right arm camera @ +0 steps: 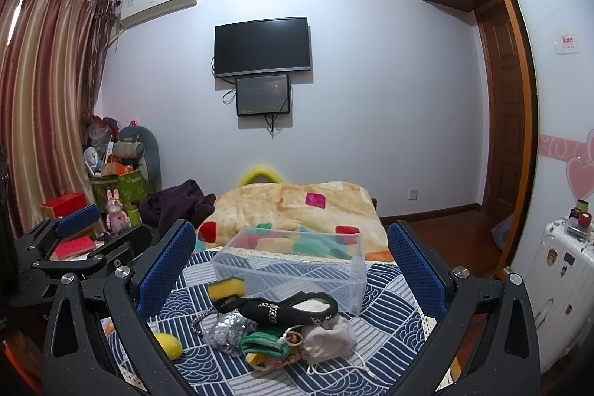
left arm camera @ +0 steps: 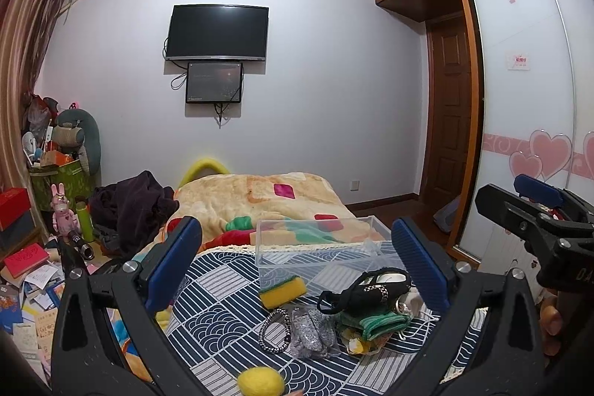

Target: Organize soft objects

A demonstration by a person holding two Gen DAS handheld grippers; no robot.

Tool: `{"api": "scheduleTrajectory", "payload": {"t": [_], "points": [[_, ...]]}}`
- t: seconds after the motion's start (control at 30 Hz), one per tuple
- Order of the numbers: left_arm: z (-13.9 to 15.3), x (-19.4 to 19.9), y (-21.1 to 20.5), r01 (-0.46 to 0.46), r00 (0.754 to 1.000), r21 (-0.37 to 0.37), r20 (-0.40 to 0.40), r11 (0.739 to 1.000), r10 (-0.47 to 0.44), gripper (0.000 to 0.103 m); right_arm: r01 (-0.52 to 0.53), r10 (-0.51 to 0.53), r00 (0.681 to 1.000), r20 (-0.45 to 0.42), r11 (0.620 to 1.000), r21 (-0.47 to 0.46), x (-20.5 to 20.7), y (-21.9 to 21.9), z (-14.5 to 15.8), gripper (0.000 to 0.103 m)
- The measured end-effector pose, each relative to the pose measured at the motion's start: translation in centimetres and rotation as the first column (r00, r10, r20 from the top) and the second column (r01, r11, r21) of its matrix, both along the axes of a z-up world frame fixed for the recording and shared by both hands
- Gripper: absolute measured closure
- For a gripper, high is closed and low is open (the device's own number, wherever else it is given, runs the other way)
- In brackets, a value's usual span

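Note:
A clear plastic box [left arm camera: 319, 249] [right arm camera: 293, 257] stands empty on the blue patterned cloth [left arm camera: 222, 307] [right arm camera: 389, 307] on the bed. In front of it lie a yellow-green sponge [left arm camera: 282, 292] [right arm camera: 226, 288], a black fabric piece [left arm camera: 367, 290] [right arm camera: 289, 308], a green cloth [left arm camera: 375, 323] [right arm camera: 263, 344], a silver sequin item [left arm camera: 312, 333] [right arm camera: 226, 331], a beaded bracelet [left arm camera: 274, 331], a grey pouch [right arm camera: 330, 338] and a yellow felt ball [left arm camera: 260, 381] [right arm camera: 169, 344]. My left gripper [left arm camera: 297, 262] is open above them. My right gripper [right arm camera: 293, 266] is open too, and shows at the right of the left wrist view [left arm camera: 538, 210].
A patterned blanket [left arm camera: 260, 203] covers the far bed. Dark clothes [left arm camera: 133, 206] lie left of it. Cluttered boxes, books and toys [left arm camera: 44, 210] fill the left side. A wardrobe [left arm camera: 527, 99] and a white suitcase [right arm camera: 557, 266] stand at right.

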State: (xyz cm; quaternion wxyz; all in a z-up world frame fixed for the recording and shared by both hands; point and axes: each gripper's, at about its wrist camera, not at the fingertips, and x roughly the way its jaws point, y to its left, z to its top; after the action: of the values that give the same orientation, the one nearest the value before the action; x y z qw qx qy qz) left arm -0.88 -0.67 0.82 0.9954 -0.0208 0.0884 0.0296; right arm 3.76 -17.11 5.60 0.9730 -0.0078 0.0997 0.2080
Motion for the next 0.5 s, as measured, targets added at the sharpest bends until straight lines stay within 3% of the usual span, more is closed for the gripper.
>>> {"api": "scheduleTrajectory", "payload": {"t": [0.5], "points": [[0.28, -0.14, 0.14, -0.005, 1.0, -0.01, 0.008, 1.0, 0.005, 0.0, -0.002, 0.002, 1.0, 0.004, 1.0, 0.003, -0.11, 0.05, 0.13, 0.0]]}}
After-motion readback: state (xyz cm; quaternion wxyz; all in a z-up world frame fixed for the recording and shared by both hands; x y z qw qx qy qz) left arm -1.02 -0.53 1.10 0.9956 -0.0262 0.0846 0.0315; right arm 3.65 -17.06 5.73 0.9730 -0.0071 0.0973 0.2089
